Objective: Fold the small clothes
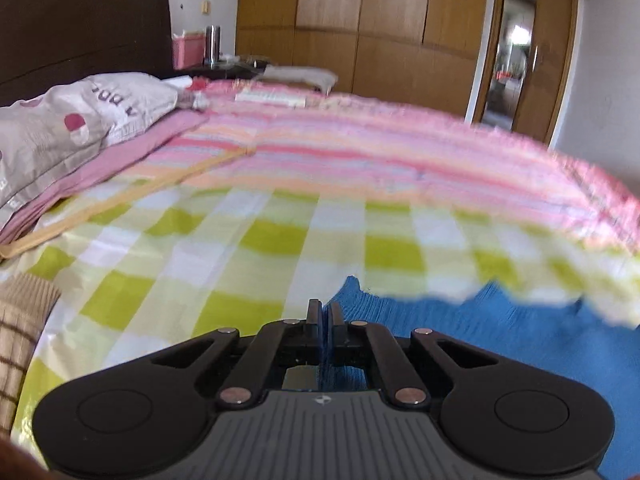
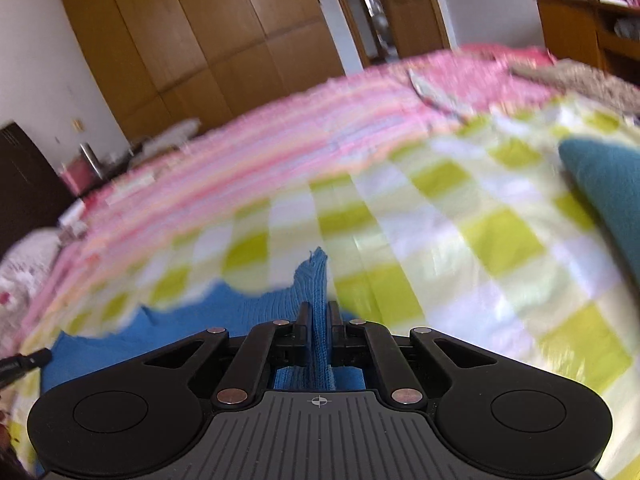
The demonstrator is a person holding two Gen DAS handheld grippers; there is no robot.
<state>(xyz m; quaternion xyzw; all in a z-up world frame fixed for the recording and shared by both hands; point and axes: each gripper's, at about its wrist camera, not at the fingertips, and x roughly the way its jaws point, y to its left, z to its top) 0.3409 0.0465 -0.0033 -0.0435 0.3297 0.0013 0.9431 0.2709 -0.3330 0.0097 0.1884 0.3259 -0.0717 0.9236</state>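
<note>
A blue knitted garment [image 1: 500, 332] lies on the green-and-white checked sheet [image 1: 280, 240] of a bed. My left gripper [image 1: 325, 312] is shut on the garment's left edge, with blue fabric pinched between its black fingers. In the right wrist view the same blue garment [image 2: 224, 320] spreads to the left, and my right gripper [image 2: 319, 312] is shut on its right corner, which sticks up past the fingertips. Both views are blurred.
A beige knitted piece [image 1: 20, 340] lies at the left edge. A teal garment [image 2: 608, 184] lies at the right. Pillows [image 1: 68, 128] sit at the bed's head, a pink striped blanket [image 1: 360, 140] beyond. Wooden wardrobes [image 1: 360, 20] and a doorway stand behind.
</note>
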